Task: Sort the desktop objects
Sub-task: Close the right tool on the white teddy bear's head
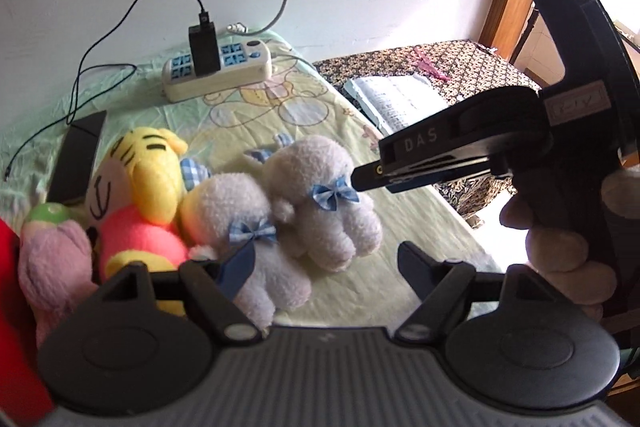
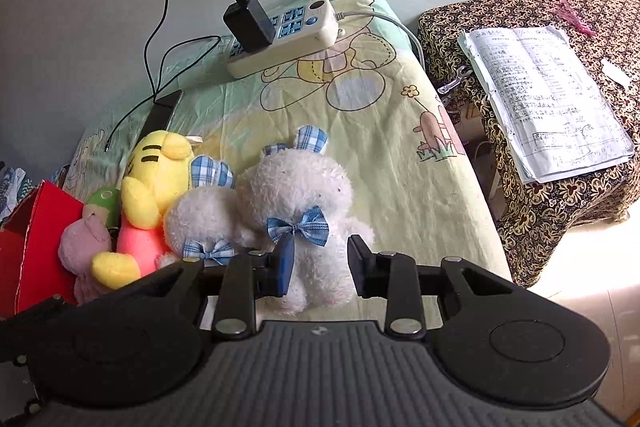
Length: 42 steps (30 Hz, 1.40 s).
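Observation:
Two pale plush rabbits with blue checked bows sit side by side on the cartoon-print cloth (image 2: 384, 147). My right gripper (image 2: 320, 257) is shut on the right rabbit (image 2: 300, 183), whose body fills the gap between the pads. In the left wrist view that rabbit (image 1: 316, 167) has the right gripper (image 1: 360, 181) at its bow, with a hand around the handle. My left gripper (image 1: 322, 255) stands open. Its blue pad rests against the left rabbit (image 1: 236, 203); the other finger is clear of both toys. The left rabbit (image 2: 200, 215) leans on a yellow tiger plush (image 2: 156, 171).
A pink plush (image 2: 84, 239), a green toy (image 2: 104, 203) and a red box (image 2: 36, 239) crowd the left. A power strip (image 2: 288, 39) with a black charger and a dark phone (image 2: 160, 115) lie behind. Papers (image 2: 548, 95) lie on a patterned side table at the right.

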### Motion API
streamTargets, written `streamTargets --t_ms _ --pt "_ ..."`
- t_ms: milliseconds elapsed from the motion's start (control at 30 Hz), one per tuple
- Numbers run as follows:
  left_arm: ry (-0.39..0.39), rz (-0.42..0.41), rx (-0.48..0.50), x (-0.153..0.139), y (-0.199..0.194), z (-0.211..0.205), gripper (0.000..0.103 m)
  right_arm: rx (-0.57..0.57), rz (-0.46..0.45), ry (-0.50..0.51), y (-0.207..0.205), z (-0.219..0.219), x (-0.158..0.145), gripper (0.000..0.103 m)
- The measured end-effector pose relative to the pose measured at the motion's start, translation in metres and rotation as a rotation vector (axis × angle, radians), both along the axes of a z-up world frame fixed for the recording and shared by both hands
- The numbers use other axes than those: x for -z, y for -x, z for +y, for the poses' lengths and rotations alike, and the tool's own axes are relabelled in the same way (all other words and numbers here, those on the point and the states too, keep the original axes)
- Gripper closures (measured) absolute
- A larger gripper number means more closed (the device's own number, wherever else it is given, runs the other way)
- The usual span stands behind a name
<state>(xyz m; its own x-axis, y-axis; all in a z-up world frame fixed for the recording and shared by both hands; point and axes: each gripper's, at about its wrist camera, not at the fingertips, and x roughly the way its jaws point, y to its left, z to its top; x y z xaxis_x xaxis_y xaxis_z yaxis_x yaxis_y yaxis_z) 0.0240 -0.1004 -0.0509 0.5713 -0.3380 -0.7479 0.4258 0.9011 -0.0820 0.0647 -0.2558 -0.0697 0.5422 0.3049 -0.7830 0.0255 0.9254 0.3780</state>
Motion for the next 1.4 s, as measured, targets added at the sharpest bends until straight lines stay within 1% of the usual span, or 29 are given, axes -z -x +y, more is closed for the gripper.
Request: streamTargets --t_ms 67,133,167,200,267,333,467,533,567,633,700,800,867,933,967,1000,1100,1233,1333,1400 --pt "0.007 0.006 0.014 0.005 -0.009 -0.008 0.023 0.013 0.005 -0.062 -0.006 -0.01 0.002 0.069" --pt "0.008 0.034 0.02 0.014 -0.018 -0.015 0.023 0.026 0.015 -0.134 -0.013 -0.019 0.004 0.063" --pt "0.008 0.049 0.022 0.019 -0.023 -0.019 0.024 0.032 0.016 -0.162 -0.017 -0.022 0.006 0.057" --pt "0.003 0.056 0.022 0.023 -0.026 -0.021 0.024 0.034 0.016 -0.181 -0.02 -0.023 0.008 0.055" --pt "-0.013 0.069 0.021 0.032 -0.035 -0.028 0.024 0.029 0.019 -0.211 -0.026 -0.024 0.012 0.055" --pt "-0.019 0.083 0.019 0.039 -0.042 -0.032 0.024 0.014 0.019 -0.234 -0.031 -0.024 0.015 0.054" --pt "-0.026 0.12 0.004 0.05 -0.055 -0.035 0.024 -0.011 0.03 -0.255 -0.042 -0.024 0.023 0.05" --pt "-0.028 0.139 0.0 0.056 -0.061 -0.036 0.027 -0.032 0.037 -0.254 -0.047 -0.021 0.027 0.048" --pt "-0.036 0.146 -0.003 0.059 -0.063 -0.037 0.033 -0.044 0.037 -0.256 -0.049 -0.02 0.03 0.044" --pt "-0.033 0.161 -0.002 0.063 -0.067 -0.037 0.033 -0.056 0.038 -0.266 -0.053 -0.019 0.034 0.044" --pt "-0.017 0.167 -0.003 0.065 -0.069 -0.037 0.034 -0.058 0.037 -0.281 -0.056 -0.02 0.037 0.042" --pt "-0.02 0.166 0.0 0.066 -0.072 -0.038 0.035 -0.053 0.054 -0.314 -0.061 -0.02 0.044 0.036" --pt "-0.016 0.165 0.005 0.066 -0.073 -0.038 0.036 -0.048 0.074 -0.349 -0.064 -0.021 0.051 0.035" --pt "-0.025 0.155 0.016 0.065 -0.071 -0.04 0.036 -0.045 0.091 -0.392 -0.065 -0.024 0.056 0.037" --pt "-0.036 0.148 0.023 0.064 -0.069 -0.041 0.037 -0.043 0.091 -0.404 -0.064 -0.025 0.057 0.04" --pt "-0.049 0.136 0.034 0.062 -0.067 -0.043 0.037 -0.041 0.088 -0.413 -0.063 -0.026 0.056 0.043" --pt "-0.079 0.096 0.068 0.055 -0.055 -0.049 0.037 -0.029 0.079 -0.426 -0.056 -0.029 0.053 0.046" --pt "-0.047 0.065 0.078 0.036 -0.037 -0.045 0.038 -0.02 0.062 -0.436 -0.044 -0.035 0.041 0.046" --pt "-0.028 0.005 0.079 0.013 -0.019 -0.042 0.038 -0.015 0.039 -0.457 -0.032 -0.038 0.028 0.046" --pt "-0.028 -0.041 0.08 -0.002 -0.007 -0.04 0.038 -0.013 0.001 -0.476 -0.022 -0.04 0.014 0.046"
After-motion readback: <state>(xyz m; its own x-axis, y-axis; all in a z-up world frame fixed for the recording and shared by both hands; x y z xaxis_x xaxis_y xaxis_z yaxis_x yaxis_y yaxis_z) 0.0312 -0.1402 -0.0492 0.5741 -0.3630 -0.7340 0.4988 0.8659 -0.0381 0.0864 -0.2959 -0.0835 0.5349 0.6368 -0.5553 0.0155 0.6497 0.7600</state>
